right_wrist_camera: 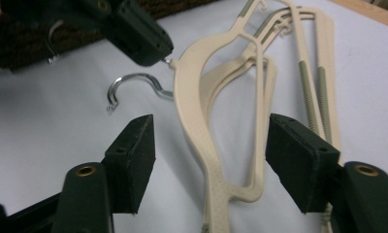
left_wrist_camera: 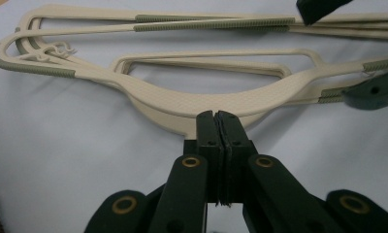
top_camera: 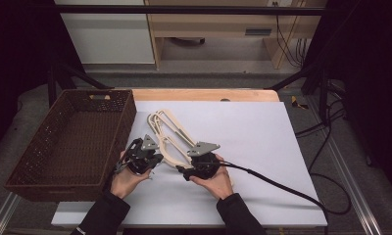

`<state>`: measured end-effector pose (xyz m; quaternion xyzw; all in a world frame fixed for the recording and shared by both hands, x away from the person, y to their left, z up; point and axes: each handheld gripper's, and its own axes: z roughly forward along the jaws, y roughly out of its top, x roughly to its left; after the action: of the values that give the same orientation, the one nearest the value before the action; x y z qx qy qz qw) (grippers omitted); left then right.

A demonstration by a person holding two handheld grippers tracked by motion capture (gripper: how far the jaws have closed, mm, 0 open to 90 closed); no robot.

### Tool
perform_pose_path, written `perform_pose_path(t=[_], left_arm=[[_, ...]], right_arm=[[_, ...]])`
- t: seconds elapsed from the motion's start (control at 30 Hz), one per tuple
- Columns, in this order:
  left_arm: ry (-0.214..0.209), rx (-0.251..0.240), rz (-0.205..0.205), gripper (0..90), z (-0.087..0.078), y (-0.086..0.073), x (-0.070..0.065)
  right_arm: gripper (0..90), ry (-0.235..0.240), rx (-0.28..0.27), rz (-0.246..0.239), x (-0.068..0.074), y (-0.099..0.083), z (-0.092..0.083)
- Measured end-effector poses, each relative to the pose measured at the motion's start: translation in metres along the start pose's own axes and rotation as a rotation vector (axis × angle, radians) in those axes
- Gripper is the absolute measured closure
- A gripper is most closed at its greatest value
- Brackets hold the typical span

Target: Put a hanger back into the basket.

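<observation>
Several cream plastic hangers (top_camera: 168, 134) lie stacked at the centre of the white surface (top_camera: 262, 147), beside a brown wicker basket (top_camera: 66, 142) at left. Left gripper (left_wrist_camera: 215, 119) has its jaws closed at a hanger's neck; right gripper (right_wrist_camera: 211, 160) has open jaws straddling a hanger arm.

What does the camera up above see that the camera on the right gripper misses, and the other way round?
From the high view: the whole brown woven basket, both of the person's hands, the white table sheet and the floor beyond. From the right gripper view: a close look at the chrome hook of a hanger, and the right gripper with its jaws apart on either side of a hanger's arm. Both show the cream hangers and the left gripper, shut at a hanger's hook end.
</observation>
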<state>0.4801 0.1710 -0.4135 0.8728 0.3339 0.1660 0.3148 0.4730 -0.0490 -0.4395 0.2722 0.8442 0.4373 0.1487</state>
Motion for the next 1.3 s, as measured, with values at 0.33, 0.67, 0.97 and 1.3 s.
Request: perform_pose_path(t=[0.33,0.67,0.97,1.3], left_arm=[[-0.004,0.000,-0.013,88.5,-0.004,0.002,-0.002],[-0.007,-0.003,-0.014,88.5,-0.005,0.002,-0.004],[-0.040,-0.054,-0.035,86.7,-0.013,0.003,-0.001],[-0.073,-0.370,-0.111,32.0,-0.066,0.005,0.012]], right_arm=[[51.0,-0.012,0.082,-0.041,0.008,-0.007,0.018],[73.1,-0.059,0.122,-0.134,0.011,-0.007,0.024],[77.7,-0.055,0.122,-0.212,0.011,-0.005,0.017],[81.6,-0.090,0.107,-0.246,0.005,0.003,0.003]])
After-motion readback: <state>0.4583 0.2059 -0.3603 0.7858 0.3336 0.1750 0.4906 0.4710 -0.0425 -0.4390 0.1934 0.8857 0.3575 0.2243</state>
